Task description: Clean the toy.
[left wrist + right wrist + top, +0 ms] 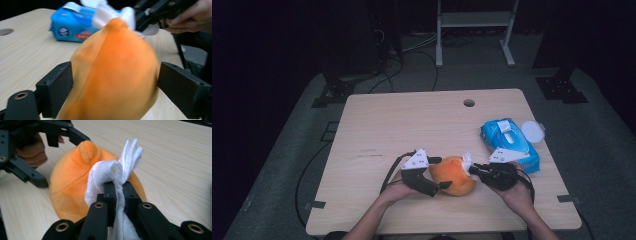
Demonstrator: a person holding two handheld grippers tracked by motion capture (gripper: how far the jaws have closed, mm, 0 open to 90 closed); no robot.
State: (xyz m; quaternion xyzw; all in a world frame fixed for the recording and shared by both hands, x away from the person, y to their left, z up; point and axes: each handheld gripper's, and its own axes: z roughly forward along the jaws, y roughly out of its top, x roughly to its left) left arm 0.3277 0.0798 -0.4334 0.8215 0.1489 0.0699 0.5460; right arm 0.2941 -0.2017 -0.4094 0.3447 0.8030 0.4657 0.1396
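An orange plush toy [456,176] lies near the front of the wooden table [412,125]. My left gripper [439,172] straddles the toy's left side, one jaw on each flank [115,77]; the jaws stand wide and do not squeeze the plush [112,75]. From the right, my right gripper [472,169] is shut on a crumpled white wipe [110,172] held against the top of the toy [72,175]. The wipe bunches above the shut jaws of the right gripper [119,187]. The left gripper view is blurred.
A blue pack of wet wipes [509,142] lies on the table behind the right hand, with a white round lid [532,131] beside it. A cable hole [469,103] sits near the far edge. Beyond the table stands a white metal frame [474,30].
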